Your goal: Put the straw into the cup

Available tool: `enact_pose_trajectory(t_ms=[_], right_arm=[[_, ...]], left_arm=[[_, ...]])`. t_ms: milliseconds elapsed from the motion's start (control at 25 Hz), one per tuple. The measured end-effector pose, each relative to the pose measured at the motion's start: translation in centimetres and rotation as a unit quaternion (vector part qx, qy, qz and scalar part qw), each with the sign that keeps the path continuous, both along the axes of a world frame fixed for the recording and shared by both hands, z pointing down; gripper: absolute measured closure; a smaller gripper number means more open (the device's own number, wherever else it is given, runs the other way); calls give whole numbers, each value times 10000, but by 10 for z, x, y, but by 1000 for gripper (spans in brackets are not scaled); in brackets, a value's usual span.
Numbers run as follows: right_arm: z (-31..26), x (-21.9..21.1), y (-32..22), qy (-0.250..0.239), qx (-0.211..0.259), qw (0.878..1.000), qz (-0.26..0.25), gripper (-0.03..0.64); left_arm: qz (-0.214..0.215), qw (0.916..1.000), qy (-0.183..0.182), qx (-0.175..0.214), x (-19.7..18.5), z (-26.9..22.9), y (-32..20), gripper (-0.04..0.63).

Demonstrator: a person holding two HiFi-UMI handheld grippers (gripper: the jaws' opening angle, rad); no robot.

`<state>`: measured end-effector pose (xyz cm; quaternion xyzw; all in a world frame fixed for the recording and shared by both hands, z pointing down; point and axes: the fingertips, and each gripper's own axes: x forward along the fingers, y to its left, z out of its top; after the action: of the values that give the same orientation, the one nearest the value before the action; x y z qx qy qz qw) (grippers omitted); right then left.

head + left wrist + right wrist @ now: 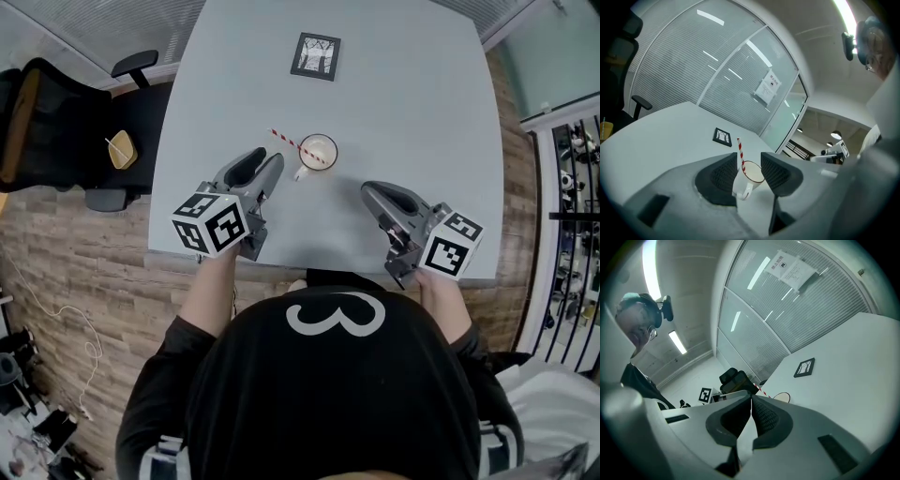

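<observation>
My left fingers [776, 171] are spread wide with nothing pinched. The cup [318, 152] shows through the gap but stands beyond the tips, apart from both pads. My right fingers [764, 416] are pressed together on nothing.

The left gripper [264, 161] sits just to the cup's left and on its near side. The right gripper [370, 190] lies to the cup's right, nearer me and further off than the left.

The red-and-white straw [286, 139] is already in the cup, its lower end inside and its free end leaning out over the far-left rim. The cup's handle points toward my left gripper. By my reading the task is done bar clearing away.

To do that cleanly I would keep the left fingers spread and draw back along the line the gripper points, away from the cup. I would not swing sideways: the handle is the closest thing to catch, and a nudge could tip the leaning straw out.

The right gripper need not go nearer the cup. The cup stands upright on the grey table [403, 103], with a framed card [315, 55] well beyond it.
</observation>
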<state>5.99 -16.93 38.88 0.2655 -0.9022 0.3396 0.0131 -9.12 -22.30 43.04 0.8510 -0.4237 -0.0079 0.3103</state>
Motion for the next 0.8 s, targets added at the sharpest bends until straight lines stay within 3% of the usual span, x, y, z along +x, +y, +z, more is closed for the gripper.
enact_pose_trajectory(t_ms=[360, 800], right_arm=[[-23, -12, 25, -106, 318, 9994, -7, 601], [-53, -33, 87, -303, 747, 9967, -30, 601]], left_arm=[[513, 9970, -68, 578, 10, -60, 49, 446], [1206, 9836, 42, 1339, 28, -131, 140, 535]])
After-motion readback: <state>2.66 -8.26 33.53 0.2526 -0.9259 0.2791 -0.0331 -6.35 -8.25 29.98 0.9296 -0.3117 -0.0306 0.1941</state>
